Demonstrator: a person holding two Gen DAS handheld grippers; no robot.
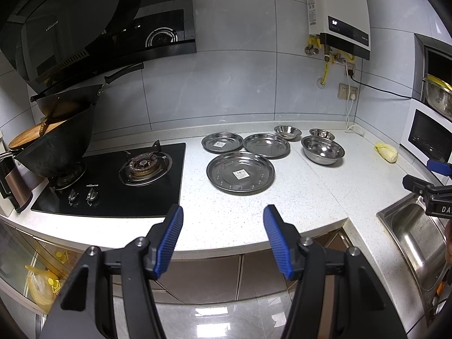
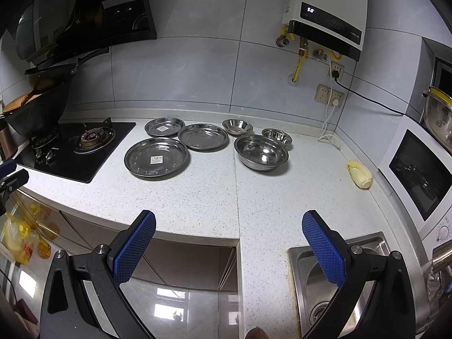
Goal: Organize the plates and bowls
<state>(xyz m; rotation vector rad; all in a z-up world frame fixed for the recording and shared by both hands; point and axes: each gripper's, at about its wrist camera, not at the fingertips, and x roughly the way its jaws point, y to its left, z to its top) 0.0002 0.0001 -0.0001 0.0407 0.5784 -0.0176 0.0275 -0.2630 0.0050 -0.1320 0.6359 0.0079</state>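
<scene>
A: How do the jaws stand?

B: The left gripper (image 1: 223, 240) has its blue-padded jaws spread wide with nothing between them; it hangs at the front edge of the white speckled bench (image 1: 234, 220). The right gripper (image 2: 228, 243) is spread wider still, also holding nothing, over the bench's front edge beside the steel sink (image 2: 310, 276).

A: And the dishes, relative to those jaws?

B: All lie ahead of both grippers, well apart from the pads, further back on the bench. Nearest the left gripper, almost straight ahead of its gap, is the large round steel plate with a white label (image 1: 240, 173). Behind it sit the smaller labelled steel plate (image 1: 222, 142) on the left and the unlabelled steel plate (image 1: 266, 145) on the right; those two look to be touching or nearly so at the rims.

A: The bowls?

B: To the right of the plates. The large steel bowl (image 1: 322, 149) is nearest the front, with the small steel bowl (image 1: 287, 131) behind it to the left and the smallest steel bowl (image 1: 321, 133) just behind it. All are upright. From the right wrist view, the large bowl (image 2: 261, 152) lies roughly ahead of the gap, the plates off to the left.

A: Anything else around?

B: A black gas hob (image 1: 113, 180) left of the plates, carrying a black wok (image 1: 56, 152), and a pale yellow cabbage piece (image 1: 386, 152) near the white microwave (image 2: 418, 172).
</scene>
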